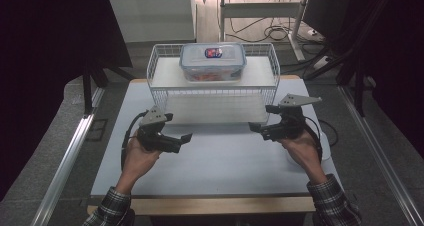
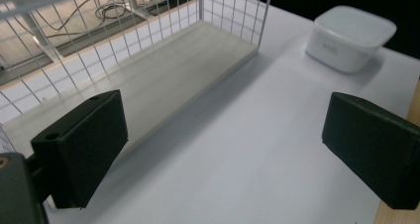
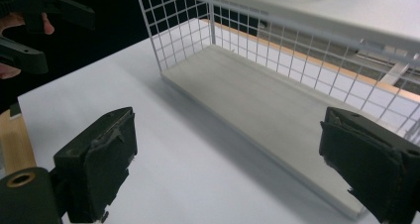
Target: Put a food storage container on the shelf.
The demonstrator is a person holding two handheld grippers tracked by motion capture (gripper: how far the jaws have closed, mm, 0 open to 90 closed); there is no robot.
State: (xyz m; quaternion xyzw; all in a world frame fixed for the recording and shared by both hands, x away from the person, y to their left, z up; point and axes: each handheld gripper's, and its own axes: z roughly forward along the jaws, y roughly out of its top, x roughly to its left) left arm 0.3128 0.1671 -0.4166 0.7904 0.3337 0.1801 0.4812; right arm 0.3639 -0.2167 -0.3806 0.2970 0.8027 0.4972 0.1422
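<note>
Dim workroom, white tabletop (image 1: 215,161) under a fixed overhead camera, cables across the floor behind. Left gripper (image 1: 186,138) held low over the near-left part of the table, jaws spread wide with nothing between them, aimed inward toward the middle. Right gripper (image 1: 254,128) mirrored on the other side, jaws likewise spread and empty, tip just off the front right corner of the wire rack (image 1: 212,93). Seen again from the right gripper view as an open black fork (image 3: 29,30) across the table.

Outward from both: two-tier white wire rack standing at the far middle of the table, lower shelf (image 2: 163,70) bare, open front turned toward the person. On the upper shelf, clear lidded food container (image 1: 213,61) with a blue clip lid, sitting centred, well apart from either gripper. Probably parked there as the finished placement, or as the next thing to fetch; cannot tell which. Small white tub (image 2: 350,36) on the table near the right hand, clear of the rack.
</note>
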